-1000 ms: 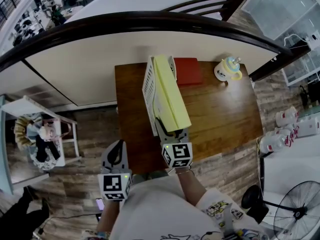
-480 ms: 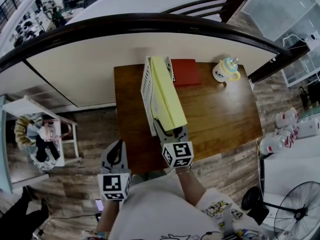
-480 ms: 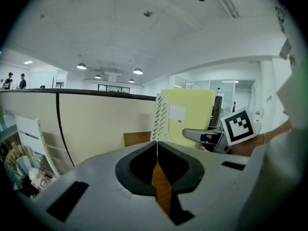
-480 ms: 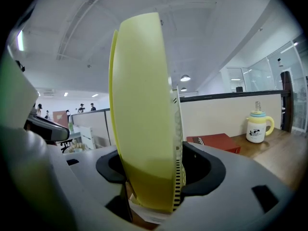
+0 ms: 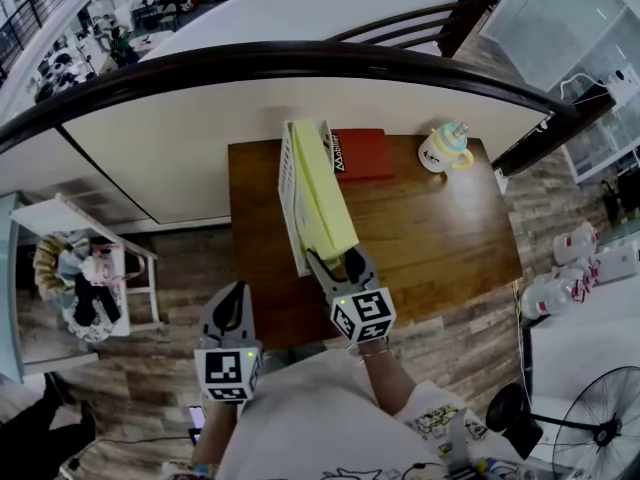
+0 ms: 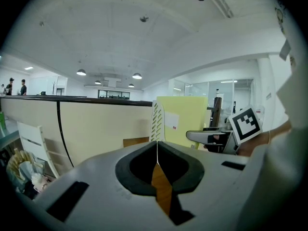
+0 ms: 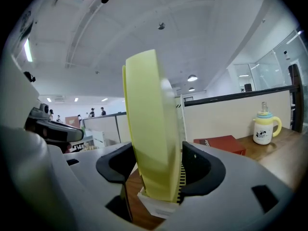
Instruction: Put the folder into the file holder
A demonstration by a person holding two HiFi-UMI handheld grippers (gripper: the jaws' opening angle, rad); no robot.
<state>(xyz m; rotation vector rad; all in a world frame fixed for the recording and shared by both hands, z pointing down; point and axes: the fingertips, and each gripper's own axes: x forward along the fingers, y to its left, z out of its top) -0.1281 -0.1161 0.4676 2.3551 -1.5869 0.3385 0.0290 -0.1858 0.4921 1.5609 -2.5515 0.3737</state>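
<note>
Releasing: folder (image 5: 322,183) in holder (image 5: 288,188).
Right gripper (image 5: 334,260): jaws wide, astride folder.
Left gripper (image 5: 232,298): jaws together, empty.
Exit: straight out, 6 o'clock.

From the head we look steeply down. Our gripper cameras look level along their jaws, the one on the right gripper (image 5: 336,261) close behind the folder (image 7: 150,129) all three share.

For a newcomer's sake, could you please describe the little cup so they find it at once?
Find the brown wooden table by the cream partition. At its far right corner, right of the red book, stands the cup: white, yellow-handled, lidded.
</note>
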